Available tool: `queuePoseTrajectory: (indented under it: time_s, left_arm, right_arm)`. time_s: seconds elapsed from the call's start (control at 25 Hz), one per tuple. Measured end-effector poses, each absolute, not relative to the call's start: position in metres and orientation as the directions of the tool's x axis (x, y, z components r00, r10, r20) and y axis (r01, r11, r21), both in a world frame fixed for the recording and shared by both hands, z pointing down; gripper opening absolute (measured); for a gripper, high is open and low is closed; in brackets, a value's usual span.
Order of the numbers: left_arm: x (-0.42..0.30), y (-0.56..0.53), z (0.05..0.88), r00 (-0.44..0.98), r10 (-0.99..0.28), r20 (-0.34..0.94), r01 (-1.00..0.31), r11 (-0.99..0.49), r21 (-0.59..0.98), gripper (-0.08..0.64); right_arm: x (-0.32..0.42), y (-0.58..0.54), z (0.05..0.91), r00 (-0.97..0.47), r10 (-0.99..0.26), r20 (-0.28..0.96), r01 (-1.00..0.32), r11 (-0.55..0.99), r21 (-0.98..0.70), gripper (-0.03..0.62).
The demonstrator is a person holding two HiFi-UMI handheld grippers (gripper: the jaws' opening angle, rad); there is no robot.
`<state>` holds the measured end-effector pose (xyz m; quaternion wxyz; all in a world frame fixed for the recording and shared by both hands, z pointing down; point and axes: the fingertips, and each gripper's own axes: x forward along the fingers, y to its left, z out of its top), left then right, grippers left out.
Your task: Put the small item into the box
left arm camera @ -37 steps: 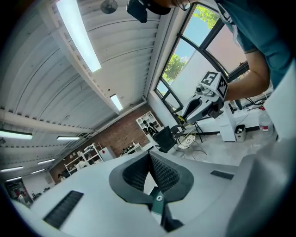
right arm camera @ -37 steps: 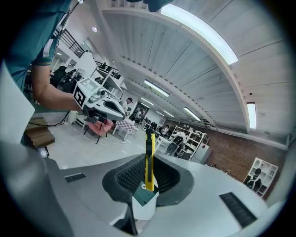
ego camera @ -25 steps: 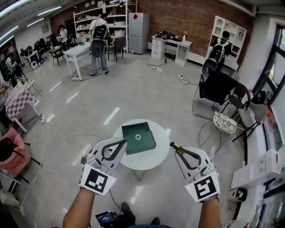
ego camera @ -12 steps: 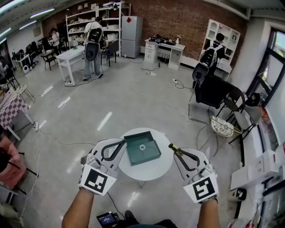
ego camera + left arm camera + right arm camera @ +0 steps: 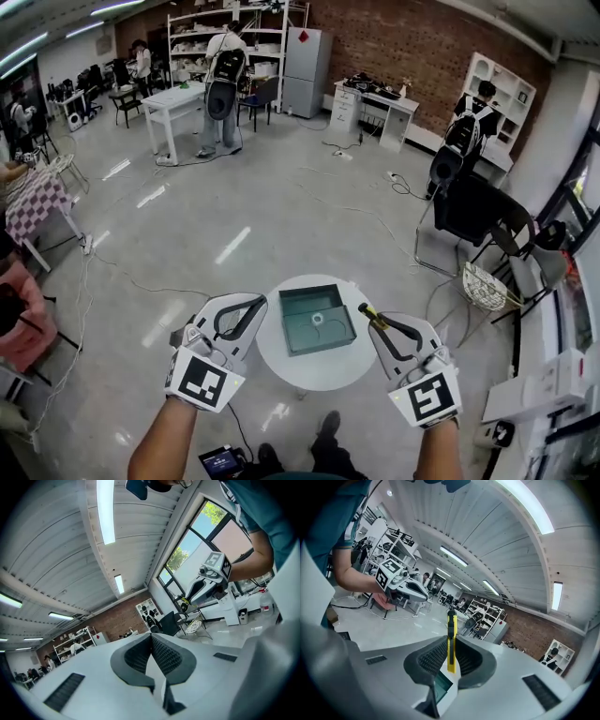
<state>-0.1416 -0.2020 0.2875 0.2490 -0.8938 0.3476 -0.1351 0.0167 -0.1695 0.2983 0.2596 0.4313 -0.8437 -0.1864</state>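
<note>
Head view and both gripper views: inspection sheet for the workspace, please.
Surface: round white table, carrying only the box.
Job's things: green box open on the table, small white ring inside it; yellow and black item in the right tongs.
Clutter: nothing seen on the table.
Grippers: left tongs shut, empty; right tongs shut on the yellow and black item, just right of the box.
Cables: loose cable across the floor.
Surroundings: black chair, person at a far bench, brick wall.
</note>
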Motion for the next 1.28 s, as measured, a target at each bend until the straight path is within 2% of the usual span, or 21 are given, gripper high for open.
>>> queuePoseTrajectory:
  time_s: [0.36, 0.8, 1.28]
  left_arm:
    - [-0.136, -0.287, 0.287, 0.604, -0.788, 0.121, -0.623, -0.561, -0.545, 0.018]
    - [-0.065, -0.397, 0.301, 0.464, -0.871, 0.162, -0.713, -0.476, -0.514, 0.018]
    - [-0.048, -0.479, 0.363, 0.376, -0.894, 0.245, -0.736, -0.448, -0.508, 0.018]
  right_arm:
    - [0.025, -0.287, 0.308, -0.633, -0.72, 0.285, -0.551, 0.677, 0.488, 0.072]
    - [0.088, -0.428, 0.326, -0.756, -0.582, 0.301, -0.429, 0.787, 0.444, 0.072]
    - [0.097, -0.541, 0.406, -0.811, -0.467, 0.352, -0.35, 0.87, 0.348, 0.072]
